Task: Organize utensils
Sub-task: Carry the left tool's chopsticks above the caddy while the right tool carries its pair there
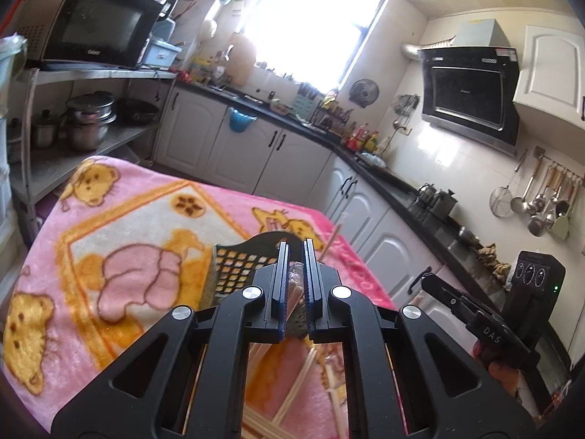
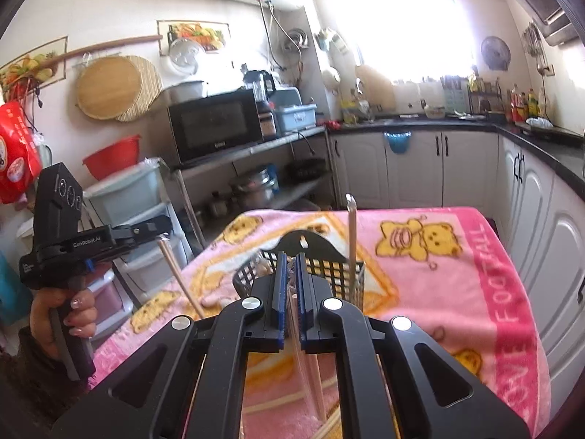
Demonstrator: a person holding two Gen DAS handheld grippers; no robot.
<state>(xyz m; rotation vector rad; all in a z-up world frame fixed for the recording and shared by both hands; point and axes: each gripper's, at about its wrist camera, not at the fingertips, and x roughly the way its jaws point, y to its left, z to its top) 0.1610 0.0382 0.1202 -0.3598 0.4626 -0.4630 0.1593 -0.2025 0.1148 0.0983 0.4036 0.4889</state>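
Both grippers, left and right, pinch wrapped chopsticks (clamped tight) above the black basket, ready for dropping in.

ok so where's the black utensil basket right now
The black utensil basket sits on the pink bear-print blanket, seen in both wrist views just beyond the fingertips, with one chopstick standing upright at its right side in the right wrist view.

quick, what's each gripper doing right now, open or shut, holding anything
left gripper: shut on a wrapped chopstick.
right gripper: shut on a wrapped chopstick.
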